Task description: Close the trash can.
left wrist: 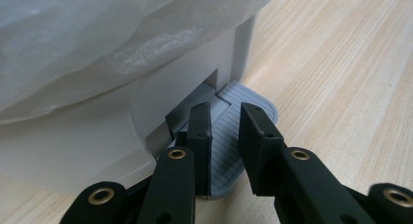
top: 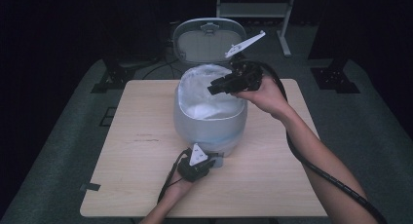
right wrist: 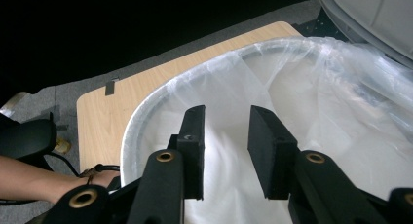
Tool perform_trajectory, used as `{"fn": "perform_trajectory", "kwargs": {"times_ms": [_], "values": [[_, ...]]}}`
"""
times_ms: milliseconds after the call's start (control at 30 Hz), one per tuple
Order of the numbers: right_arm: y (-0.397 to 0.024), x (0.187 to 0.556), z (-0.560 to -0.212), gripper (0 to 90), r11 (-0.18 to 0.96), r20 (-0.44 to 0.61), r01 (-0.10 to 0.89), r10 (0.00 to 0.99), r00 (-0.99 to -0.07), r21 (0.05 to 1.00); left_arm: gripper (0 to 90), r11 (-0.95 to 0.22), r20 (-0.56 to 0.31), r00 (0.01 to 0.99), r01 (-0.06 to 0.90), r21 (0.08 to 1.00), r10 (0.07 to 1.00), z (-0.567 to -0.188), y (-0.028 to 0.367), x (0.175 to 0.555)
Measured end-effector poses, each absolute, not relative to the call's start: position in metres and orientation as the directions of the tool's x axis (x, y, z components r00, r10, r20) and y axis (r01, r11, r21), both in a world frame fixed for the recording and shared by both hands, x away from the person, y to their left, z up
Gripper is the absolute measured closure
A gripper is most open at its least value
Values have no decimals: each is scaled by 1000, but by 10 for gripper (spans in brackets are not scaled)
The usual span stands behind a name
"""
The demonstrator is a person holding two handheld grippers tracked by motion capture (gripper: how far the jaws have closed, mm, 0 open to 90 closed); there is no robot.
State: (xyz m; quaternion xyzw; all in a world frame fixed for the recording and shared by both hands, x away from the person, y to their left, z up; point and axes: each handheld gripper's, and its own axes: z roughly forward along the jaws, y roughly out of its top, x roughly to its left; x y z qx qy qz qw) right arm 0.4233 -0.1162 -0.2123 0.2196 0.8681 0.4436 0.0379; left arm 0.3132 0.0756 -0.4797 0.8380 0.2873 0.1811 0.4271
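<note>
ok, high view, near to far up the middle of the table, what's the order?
left gripper at the pedal → bin body → bag-lined opening with the right gripper over it → raised lid → metal stand on the floor.

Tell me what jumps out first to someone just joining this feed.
The pale pedal bin at mid-table, its lid up and a clear liner bag over its rim. The left gripper is at the foot pedal at the bin's base; the right gripper hovers open above the bag-lined opening.
</note>
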Motion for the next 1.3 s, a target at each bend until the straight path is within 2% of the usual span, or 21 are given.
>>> {"fn": "perform_trajectory", "kwargs": {"times_ms": [500, 1300], "values": [[-124, 416, -212, 658, 501, 131, 339, 404, -905, 796, 751, -468, 56, 770, 327, 821, 636, -480, 76, 313], [-179, 393, -215, 600, 454, 132, 341, 431, -892, 823, 749, -464, 55, 770, 325, 824, 636, -480, 76, 313]]}}
